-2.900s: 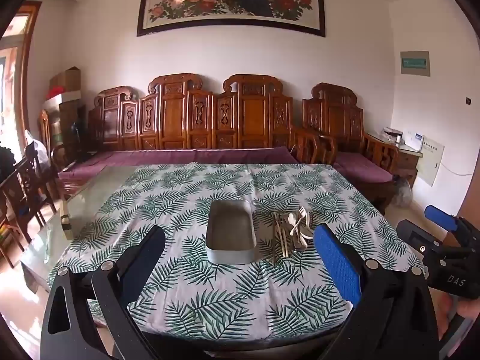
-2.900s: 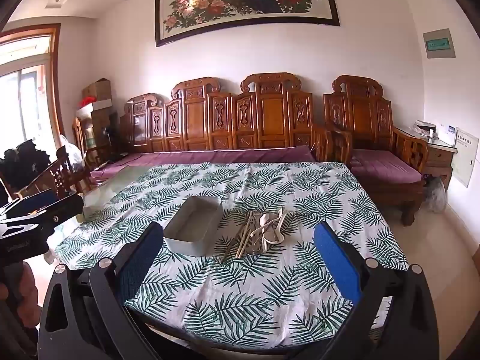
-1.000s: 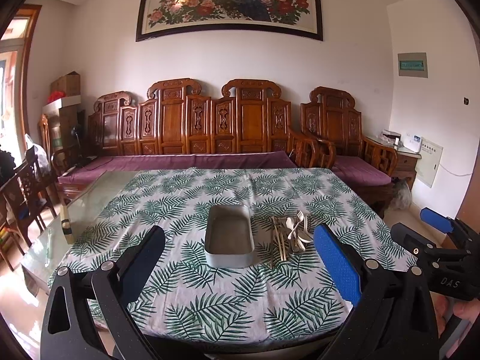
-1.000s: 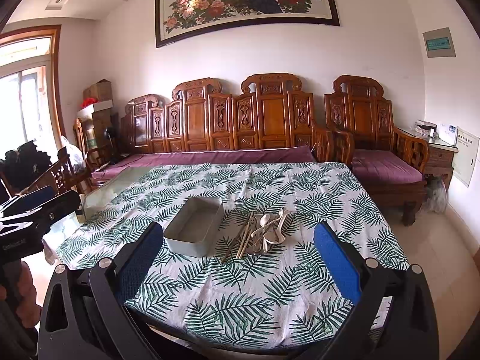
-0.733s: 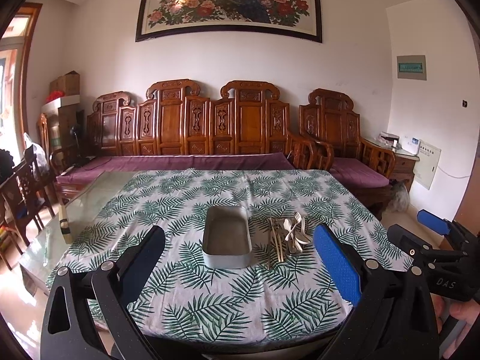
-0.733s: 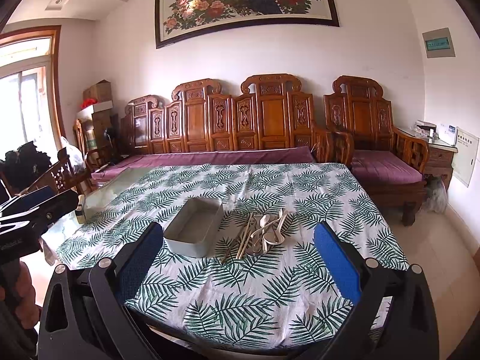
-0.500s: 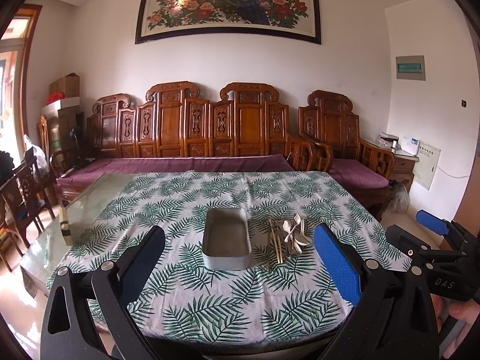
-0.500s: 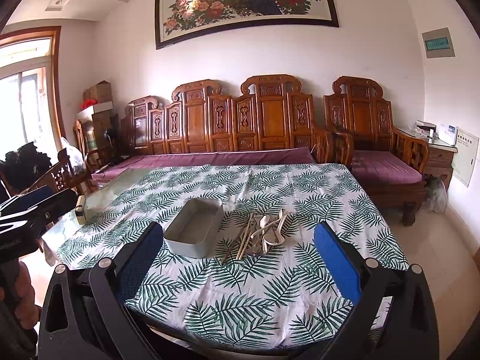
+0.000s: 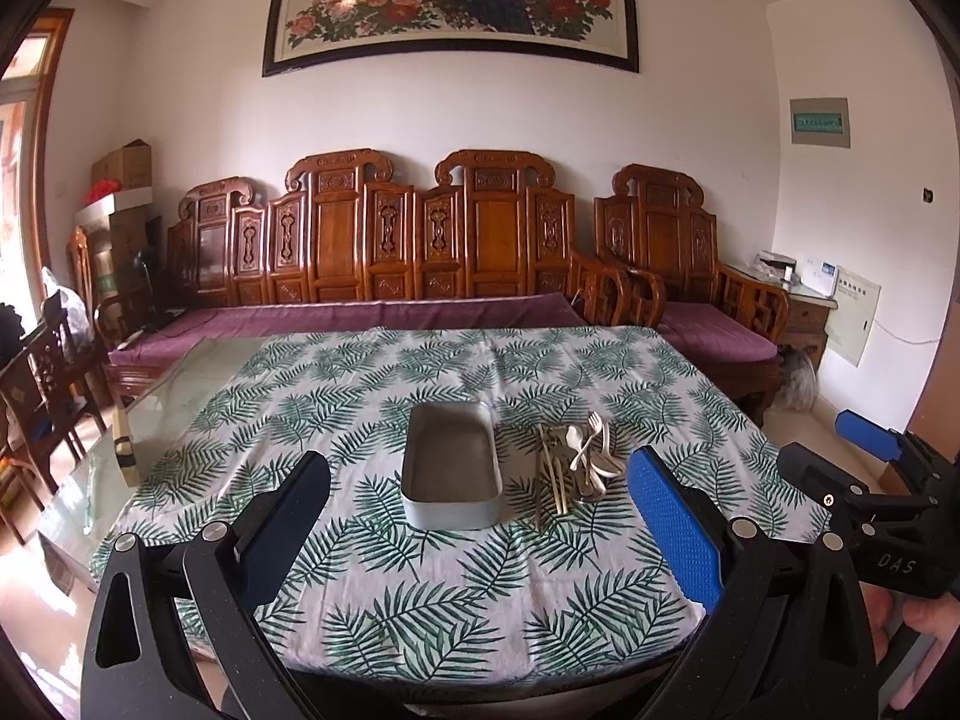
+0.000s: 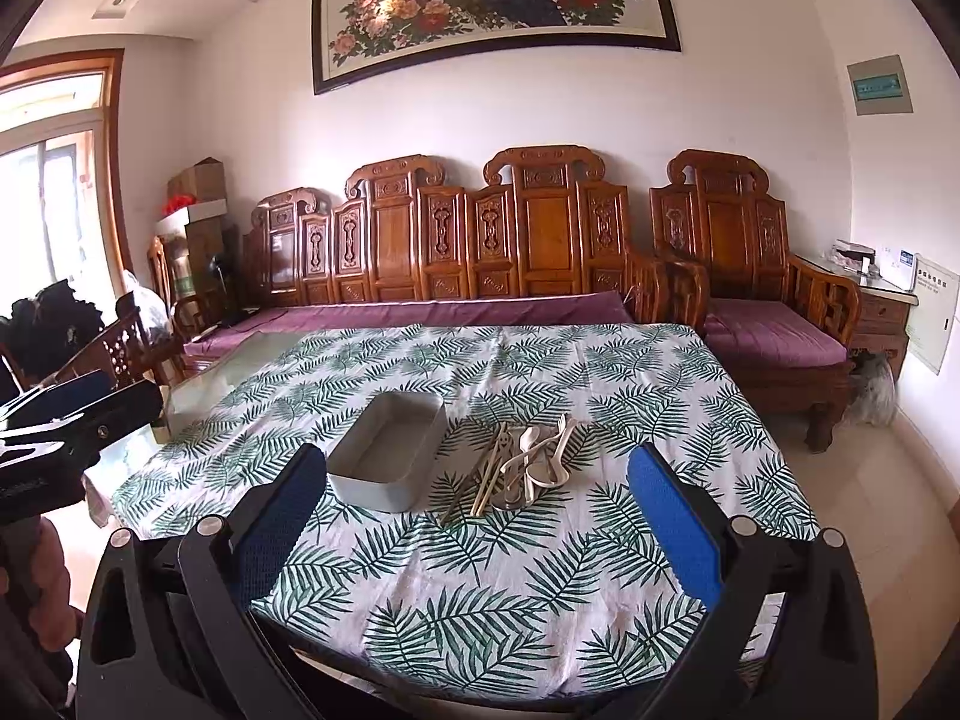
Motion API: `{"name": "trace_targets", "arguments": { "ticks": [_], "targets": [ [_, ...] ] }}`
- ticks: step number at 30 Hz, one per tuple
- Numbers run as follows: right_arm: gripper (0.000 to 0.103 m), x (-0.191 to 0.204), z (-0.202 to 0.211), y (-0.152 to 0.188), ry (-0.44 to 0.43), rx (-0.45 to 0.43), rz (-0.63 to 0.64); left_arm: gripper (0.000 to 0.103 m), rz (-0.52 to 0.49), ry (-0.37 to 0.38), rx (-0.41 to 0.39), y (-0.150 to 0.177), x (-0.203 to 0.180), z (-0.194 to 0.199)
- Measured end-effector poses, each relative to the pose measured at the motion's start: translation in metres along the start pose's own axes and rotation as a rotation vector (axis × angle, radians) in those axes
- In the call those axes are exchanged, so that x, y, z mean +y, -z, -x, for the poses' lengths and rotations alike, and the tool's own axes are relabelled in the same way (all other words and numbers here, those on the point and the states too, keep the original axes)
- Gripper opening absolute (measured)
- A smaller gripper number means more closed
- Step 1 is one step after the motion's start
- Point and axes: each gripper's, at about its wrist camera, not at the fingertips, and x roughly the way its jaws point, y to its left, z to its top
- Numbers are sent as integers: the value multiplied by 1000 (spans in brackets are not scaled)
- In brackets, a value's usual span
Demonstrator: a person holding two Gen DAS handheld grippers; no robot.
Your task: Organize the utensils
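I hold left gripper (image 9: 477,525) and right gripper (image 10: 477,519) wide open, empty, short of tabletop (image 9: 420,630). Utensils (image 9: 573,459) piled frame centre beside empty tray (image 9: 451,468), likely sorting target.

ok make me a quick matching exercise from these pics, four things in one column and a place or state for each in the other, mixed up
Things:
1. grey tray
2. utensil pile
3. left gripper
4. peacock painting

Places or states:
A. on the wall above the wooden sofa
B. loose on the tablecloth, just right of the tray
C. empty, on the middle of the table
D. open, holding nothing, at the near table edge

Pairs: 1-C, 2-B, 3-D, 4-A
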Motion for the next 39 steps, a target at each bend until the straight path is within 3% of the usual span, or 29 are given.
{"name": "trace_targets", "arguments": {
  "ticks": [14,26,32,39],
  "targets": [
    [101,-17,-41,15,-12,41,45,96,-52,52,81,15,-5,-48],
    [101,-46,-92,6,-45,87,70,96,-74,77,152,17,-4,-97],
    [100,-68,-132,-2,-41,127,69,96,-76,99,194,17,-5,-130],
    [92,-88,-180,3,-34,198,62,96,-95,128,246,19,-14,-169]
  ]
}}
